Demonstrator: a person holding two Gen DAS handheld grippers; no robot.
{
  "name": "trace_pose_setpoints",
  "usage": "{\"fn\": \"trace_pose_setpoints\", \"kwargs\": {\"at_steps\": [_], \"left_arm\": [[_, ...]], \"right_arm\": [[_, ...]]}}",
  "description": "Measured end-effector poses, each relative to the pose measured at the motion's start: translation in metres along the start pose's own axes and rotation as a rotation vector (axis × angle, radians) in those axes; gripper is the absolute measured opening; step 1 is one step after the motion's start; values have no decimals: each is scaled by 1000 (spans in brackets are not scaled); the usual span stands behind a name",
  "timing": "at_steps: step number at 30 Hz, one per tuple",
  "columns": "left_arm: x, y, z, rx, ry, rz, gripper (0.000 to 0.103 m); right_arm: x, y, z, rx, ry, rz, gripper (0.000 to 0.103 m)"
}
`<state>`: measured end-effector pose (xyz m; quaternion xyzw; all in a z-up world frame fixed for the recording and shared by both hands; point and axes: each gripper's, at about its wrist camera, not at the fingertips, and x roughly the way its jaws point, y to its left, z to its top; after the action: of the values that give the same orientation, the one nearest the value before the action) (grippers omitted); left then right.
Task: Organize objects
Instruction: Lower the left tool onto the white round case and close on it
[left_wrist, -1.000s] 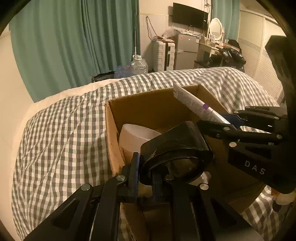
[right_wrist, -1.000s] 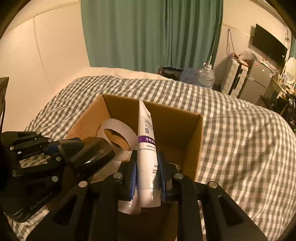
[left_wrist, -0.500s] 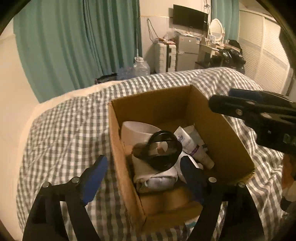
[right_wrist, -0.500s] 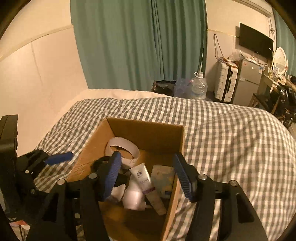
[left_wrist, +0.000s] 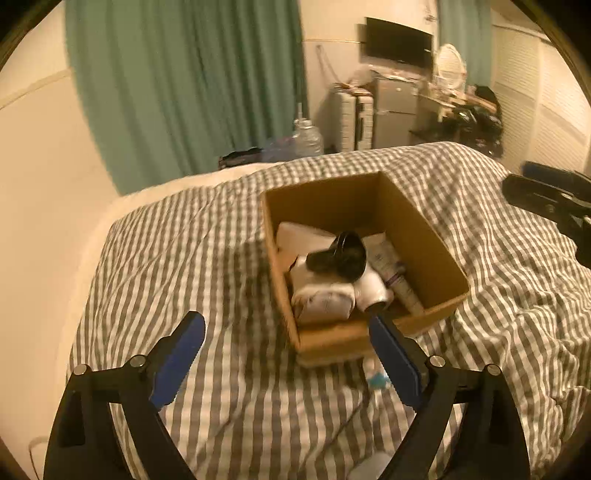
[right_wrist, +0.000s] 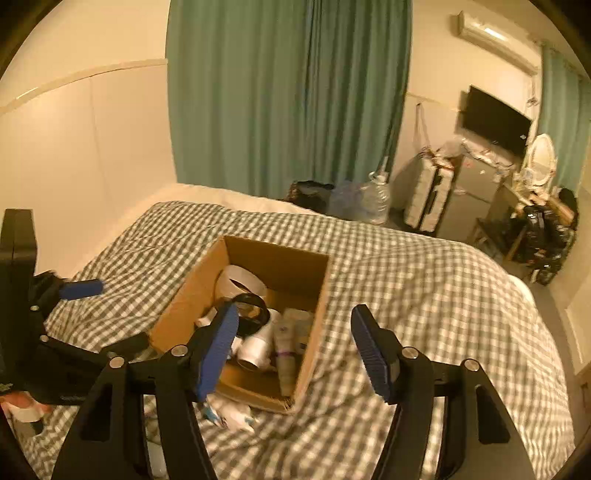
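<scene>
Evidently both grippers, left (left_wrist: 286, 356) and right (right_wrist: 295, 345), hang with fingers spread and empty above the bed (left_wrist: 184, 258), items lying in the box (left_wrist: 439, 258).

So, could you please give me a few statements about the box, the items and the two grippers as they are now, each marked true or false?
1. The left gripper is open and holds nothing. True.
2. The right gripper is shut on the white tube. False: its fingers are spread apart and the tube lies in the cardboard box.
3. The black tape roll lies in the box on top of other items. True.
4. The box sits on a bare wooden floor. False: it rests on the checked bedspread.
5. The curtains are red. False: they are green.
</scene>
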<state>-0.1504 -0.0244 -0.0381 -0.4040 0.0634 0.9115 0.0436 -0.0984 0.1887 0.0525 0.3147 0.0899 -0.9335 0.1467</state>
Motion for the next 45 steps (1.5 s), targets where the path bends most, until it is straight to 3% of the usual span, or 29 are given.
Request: {"fn": "trace_pose_setpoints", "kwargs": {"at_steps": [8, 19, 28, 33, 39, 44, 45], "left_arm": [[-19, 1, -53, -93, 8, 19, 93], [1, -36, -120, -19, 97, 7, 93], [21, -61, -144, 51, 172, -67, 93], [28, -70, -150, 92, 186, -68, 93], [28, -73, -152, 114, 202, -73, 81], [30, -58, -149, 69, 212, -41, 39], [27, -54, -148, 55, 207, -49, 37]], "right_arm": [[-17, 11, -53, -19, 74, -1, 70], [12, 36, -140, -27, 238, 48, 70], [17, 29, -159, 48, 264, 52, 70], [18, 28, -159, 61, 273, 48, 70], [13, 29, -159, 66, 262, 59, 70], [11, 29, -161, 72, 261, 60, 70], [10, 28, -161, 73, 259, 61, 70]]}}
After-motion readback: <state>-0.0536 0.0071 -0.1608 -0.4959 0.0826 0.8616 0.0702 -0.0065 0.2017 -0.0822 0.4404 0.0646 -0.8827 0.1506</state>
